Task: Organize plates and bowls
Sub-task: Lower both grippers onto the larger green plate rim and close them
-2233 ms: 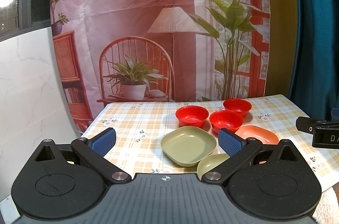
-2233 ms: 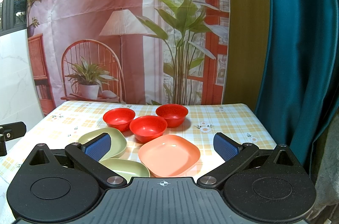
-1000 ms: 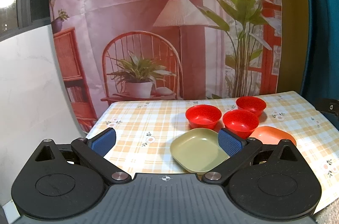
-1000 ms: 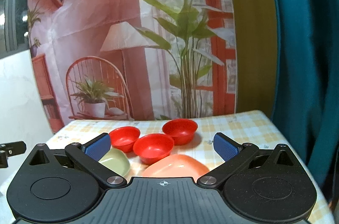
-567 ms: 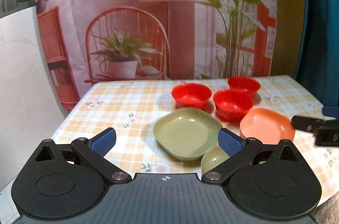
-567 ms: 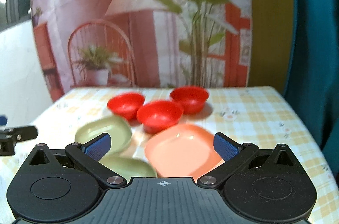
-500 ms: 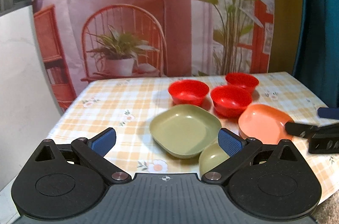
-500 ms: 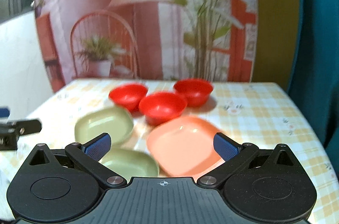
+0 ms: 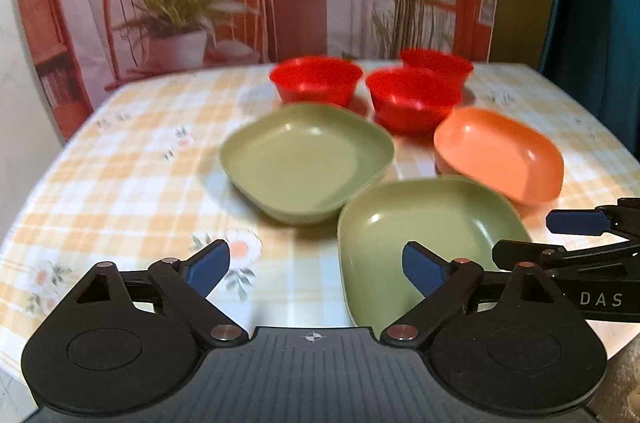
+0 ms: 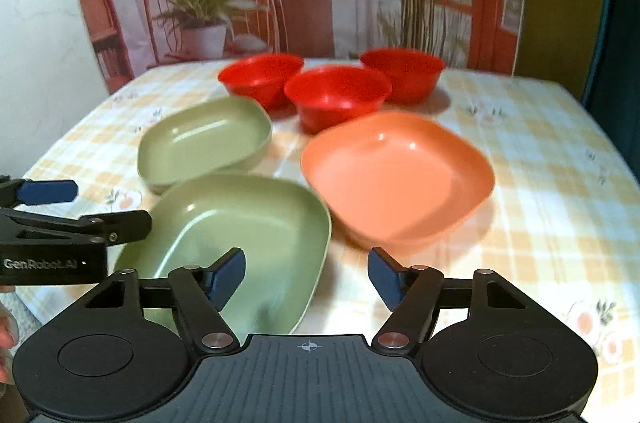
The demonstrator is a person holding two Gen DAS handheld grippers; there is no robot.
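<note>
Near green plate [image 10: 240, 223] lies with its right rim between the right gripper [image 10: 306, 277]'s half-narrowed, just-closing jaws, untouched; left gripper [image 9: 316, 269] gapes wide. Two green plates, one orange plate [image 10: 396, 175], three red bowls [image 10: 336, 95].

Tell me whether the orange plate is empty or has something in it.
Empty. The orange plate shows only its bare glossy inside in both wrist views, and nothing is stacked on it.

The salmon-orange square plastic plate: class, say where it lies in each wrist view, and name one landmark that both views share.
Left wrist view: the salmon-orange square plastic plate lies right of centre, in front of the red bowls.
Right wrist view: it lies at centre, right of the near olive-green square plate.
Shared landmark: the middle red round plastic bowl just behind it.
</note>
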